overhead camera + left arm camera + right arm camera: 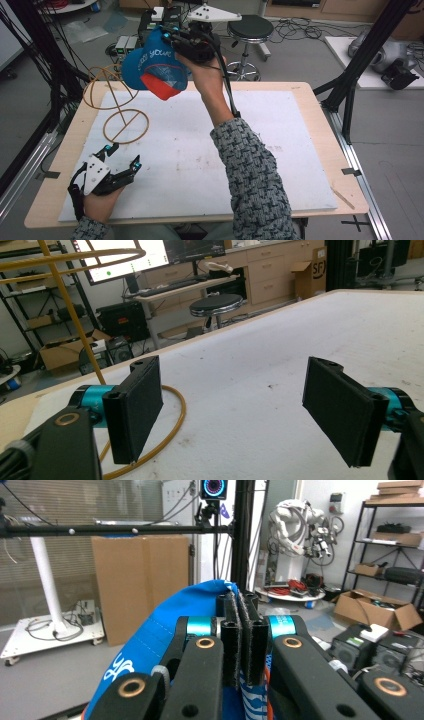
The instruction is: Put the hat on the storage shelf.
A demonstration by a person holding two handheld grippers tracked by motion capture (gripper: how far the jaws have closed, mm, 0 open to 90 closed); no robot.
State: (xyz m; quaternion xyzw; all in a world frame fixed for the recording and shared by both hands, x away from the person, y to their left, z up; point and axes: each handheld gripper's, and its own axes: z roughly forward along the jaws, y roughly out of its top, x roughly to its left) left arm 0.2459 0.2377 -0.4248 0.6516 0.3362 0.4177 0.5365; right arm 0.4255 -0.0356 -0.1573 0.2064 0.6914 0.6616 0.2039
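Right gripper (243,630) jaws clamp the blue cap (152,65); left gripper (235,410) jaws gape wide.

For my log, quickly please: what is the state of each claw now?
Left claw: open, holding nothing, low over the table.
Right claw: closed on the blue cap, raised above the table.

Lighting: even, indoor, moderately bright; shadows soft and faint on the white mat (200,150). Glare: bright monitor (125,255) at 11 o'clock in the left gripper view, washed out. Focus: all 3 views slightly soft; near black arms in the right gripper view blurred. Edges: mild bending.
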